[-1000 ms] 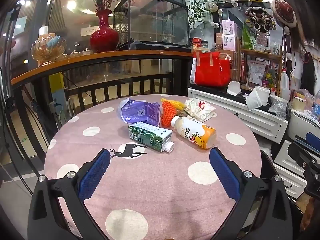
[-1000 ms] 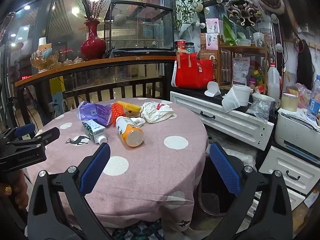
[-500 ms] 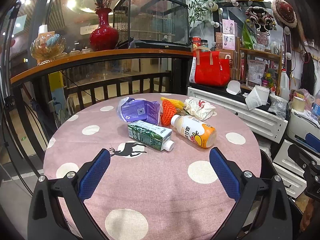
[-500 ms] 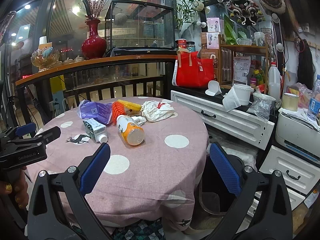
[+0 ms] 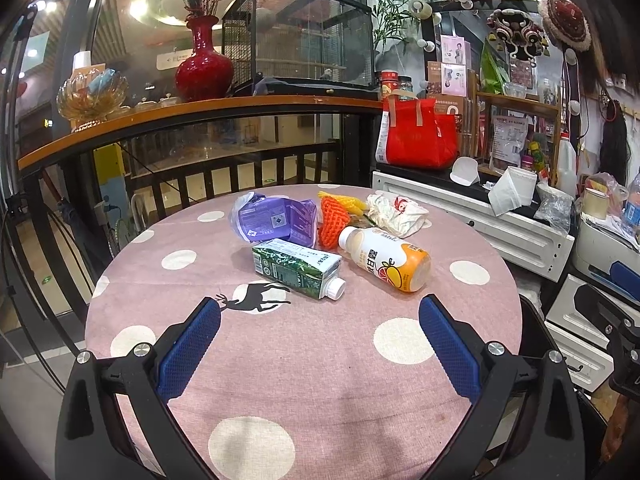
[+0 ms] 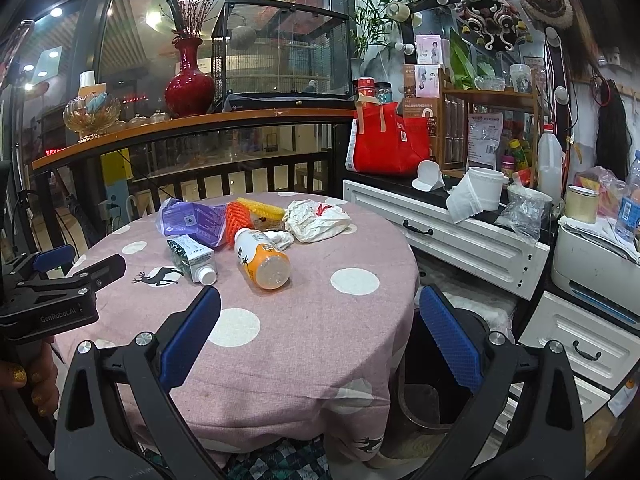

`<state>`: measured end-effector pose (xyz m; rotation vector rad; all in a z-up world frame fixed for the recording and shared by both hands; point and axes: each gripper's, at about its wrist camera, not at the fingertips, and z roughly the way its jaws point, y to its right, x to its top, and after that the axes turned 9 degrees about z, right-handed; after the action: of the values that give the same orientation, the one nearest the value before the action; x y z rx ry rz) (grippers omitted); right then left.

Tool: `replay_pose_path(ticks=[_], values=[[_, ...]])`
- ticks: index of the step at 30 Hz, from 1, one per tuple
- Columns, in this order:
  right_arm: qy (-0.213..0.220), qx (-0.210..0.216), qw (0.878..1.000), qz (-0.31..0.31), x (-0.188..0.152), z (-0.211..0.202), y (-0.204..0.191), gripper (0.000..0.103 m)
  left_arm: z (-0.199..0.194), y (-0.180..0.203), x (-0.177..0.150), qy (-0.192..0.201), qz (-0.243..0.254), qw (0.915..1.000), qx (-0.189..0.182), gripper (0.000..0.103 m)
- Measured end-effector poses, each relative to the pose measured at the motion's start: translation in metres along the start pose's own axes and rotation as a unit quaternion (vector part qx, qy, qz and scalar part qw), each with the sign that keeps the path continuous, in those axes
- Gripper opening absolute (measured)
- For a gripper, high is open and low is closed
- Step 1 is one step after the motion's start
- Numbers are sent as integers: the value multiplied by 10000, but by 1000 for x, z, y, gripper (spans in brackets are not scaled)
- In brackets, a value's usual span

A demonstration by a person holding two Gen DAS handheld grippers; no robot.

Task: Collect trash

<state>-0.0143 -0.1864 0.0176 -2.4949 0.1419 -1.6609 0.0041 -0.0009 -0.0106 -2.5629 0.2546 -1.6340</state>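
Note:
Trash lies on a round pink dotted table (image 5: 304, 360): a green carton (image 5: 296, 267) on its side, an orange-and-white bottle (image 5: 386, 258) on its side, a purple wrapper (image 5: 274, 220), orange foam netting (image 5: 330, 222), a yellow net piece (image 5: 348, 202) and a crumpled white bag (image 5: 396, 214). My left gripper (image 5: 320, 344) is open and empty, just short of the carton. My right gripper (image 6: 320, 336) is open and empty over the table's right front edge, with the bottle (image 6: 262, 258) and carton (image 6: 192, 258) ahead. The left gripper also shows in the right wrist view (image 6: 60, 284).
A dark bin (image 6: 436, 380) stands on the floor right of the table. White drawers (image 6: 452, 236) with cups and bags flank the right. A railing and wooden shelf (image 5: 200, 108) with a red vase (image 5: 204, 66) stand behind.
Both grippers drifted slightly; the view barely shifted. Both stay open and the trash has not moved.

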Motion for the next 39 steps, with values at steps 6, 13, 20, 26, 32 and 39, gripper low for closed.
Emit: replay_pose_path(ticks=[6, 13, 20, 26, 32, 39], values=[[1, 3, 10000, 2, 0, 0, 0, 98, 0, 1, -1, -5, 2, 10000, 1, 98], [-23, -5, 10000, -6, -1, 0, -1, 98, 0, 1, 0, -7, 1, 10000, 7, 98], [-40, -17, 10000, 30, 0, 2, 1, 98, 1, 2, -3, -65, 14, 10000, -8, 98], [-76, -30, 10000, 35, -1, 5, 3, 98, 2, 3, -2, -109, 41, 9999, -19, 98], [-164, -47, 9999, 1, -4, 10, 3, 98, 5, 2, -3, -168, 44, 9998, -23, 98], [-246, -77, 9997, -27, -8, 15, 2, 98, 10, 1, -5, -267, 70, 9996, -56, 98]])
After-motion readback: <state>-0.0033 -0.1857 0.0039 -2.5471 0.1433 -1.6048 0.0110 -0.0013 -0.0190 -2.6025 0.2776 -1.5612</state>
